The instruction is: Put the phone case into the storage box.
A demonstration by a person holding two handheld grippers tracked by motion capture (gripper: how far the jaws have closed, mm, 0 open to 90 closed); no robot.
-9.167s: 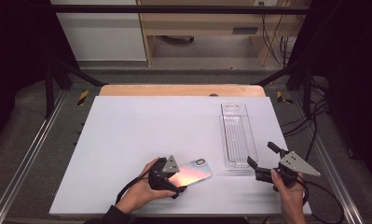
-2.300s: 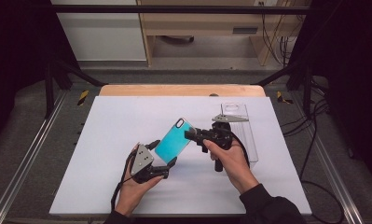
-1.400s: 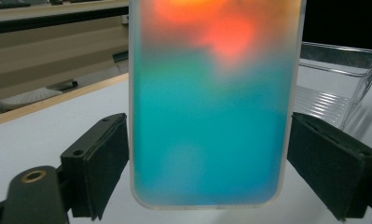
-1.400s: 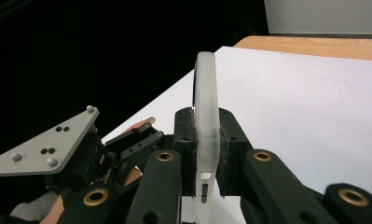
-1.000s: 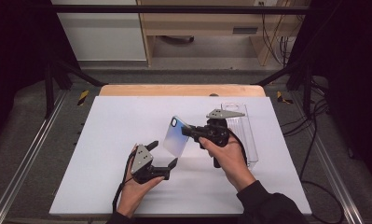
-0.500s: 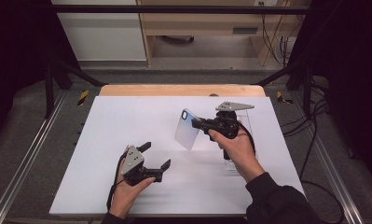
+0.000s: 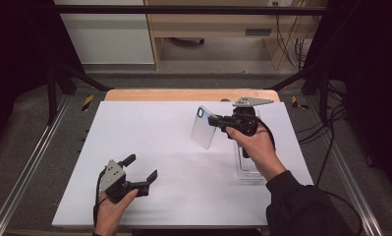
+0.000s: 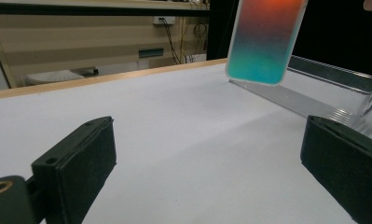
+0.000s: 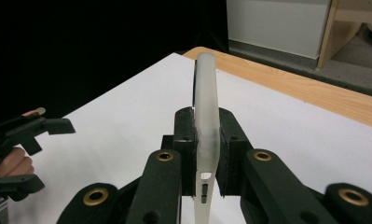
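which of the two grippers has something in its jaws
The right gripper, up over the far right of the table: its jaws are clamped on the edge of the phone case. The left gripper, near the front left, stands open with nothing between its jaws.

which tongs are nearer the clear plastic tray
Right. The right tongs hold the phone case in the air just beside the clear plastic tray; the left tongs sit open, far across the table.
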